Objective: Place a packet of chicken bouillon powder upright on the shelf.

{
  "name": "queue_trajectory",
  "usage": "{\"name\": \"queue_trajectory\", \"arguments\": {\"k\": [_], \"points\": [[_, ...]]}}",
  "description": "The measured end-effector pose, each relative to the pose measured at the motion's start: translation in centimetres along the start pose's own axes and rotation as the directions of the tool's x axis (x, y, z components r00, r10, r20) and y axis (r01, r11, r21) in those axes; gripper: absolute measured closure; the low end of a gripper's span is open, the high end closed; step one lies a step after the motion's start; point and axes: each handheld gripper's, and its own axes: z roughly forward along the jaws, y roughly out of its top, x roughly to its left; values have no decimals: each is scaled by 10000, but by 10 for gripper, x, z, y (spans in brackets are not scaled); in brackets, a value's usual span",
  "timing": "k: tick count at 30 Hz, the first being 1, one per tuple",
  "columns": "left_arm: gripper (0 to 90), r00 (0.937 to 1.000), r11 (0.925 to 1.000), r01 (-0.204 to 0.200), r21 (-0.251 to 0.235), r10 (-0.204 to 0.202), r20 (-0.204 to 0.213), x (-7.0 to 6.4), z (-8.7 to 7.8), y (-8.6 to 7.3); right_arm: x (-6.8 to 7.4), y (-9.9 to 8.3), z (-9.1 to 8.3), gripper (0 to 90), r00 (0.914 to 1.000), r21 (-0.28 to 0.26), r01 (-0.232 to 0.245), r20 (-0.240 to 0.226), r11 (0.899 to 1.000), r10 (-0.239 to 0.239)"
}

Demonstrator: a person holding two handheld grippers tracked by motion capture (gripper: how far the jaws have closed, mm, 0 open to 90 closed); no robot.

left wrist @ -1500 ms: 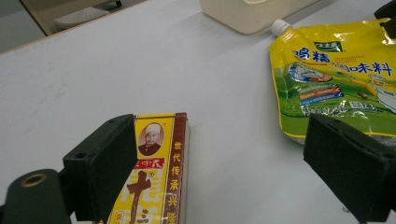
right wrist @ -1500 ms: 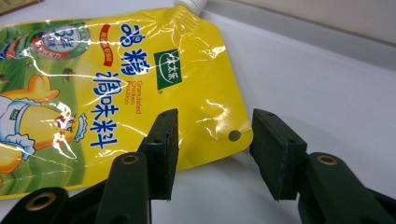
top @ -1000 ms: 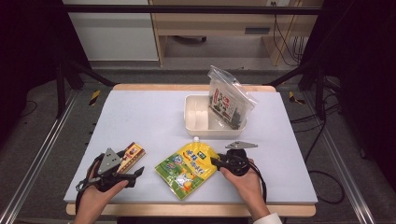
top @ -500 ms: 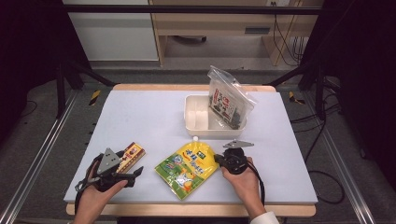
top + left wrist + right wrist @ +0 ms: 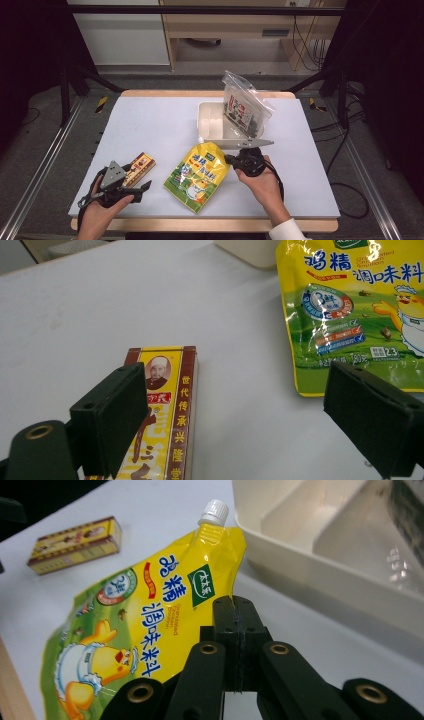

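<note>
A yellow spouted seasoning pouch (image 5: pixel 197 175) (image 5: pixel 140 615) lies at the table's front centre, its white cap pointing to the tray. My right gripper (image 5: pixel 231 160) (image 5: pixel 235 605) is shut, its jaws pinched on the pouch's right edge. A small red and yellow box (image 5: pixel 139 167) (image 5: pixel 165 430) lies flat at the front left. My left gripper (image 5: pixel 140 187) (image 5: pixel 245 410) stands open just in front of it; one jaw overlaps the box's near end and the other sits near the pouch's (image 5: pixel 350 305) corner.
A cream divided tray (image 5: pixel 210 127) (image 5: pixel 310 580) sits at the back right of the white table (image 5: pixel 150 125). A clear plastic bag (image 5: pixel 245 107) with printed contents leans in its right part. Metal frame rails run along both table sides.
My right gripper has moved a little up and to the right at the pouch's edge, and the pouch's spout end has shifted slightly. The left gripper has stayed put.
</note>
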Motion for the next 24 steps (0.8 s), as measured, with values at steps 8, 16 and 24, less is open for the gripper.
{"name": "queue_trajectory", "arguments": {"k": [8, 16, 24], "points": [[128, 9992, 9994, -346, -73, 348, 188, 5, -1, 16, 9, 46, -13, 900, 9875, 7, 1159, -1080, 9933, -1151], [136, 9934, 9953, -963, -73, 966, 626, 7, -4, 56, 27, 87, -17, 900, 9580, 211, 2496, -1509, 9681, -2437], [134, 9848, 9905, -1366, -188, 1378, 1057, 1, -5, 85, 44, 108, -24, 900, 9342, 174, 3221, -1681, 9466, -3148]]}}
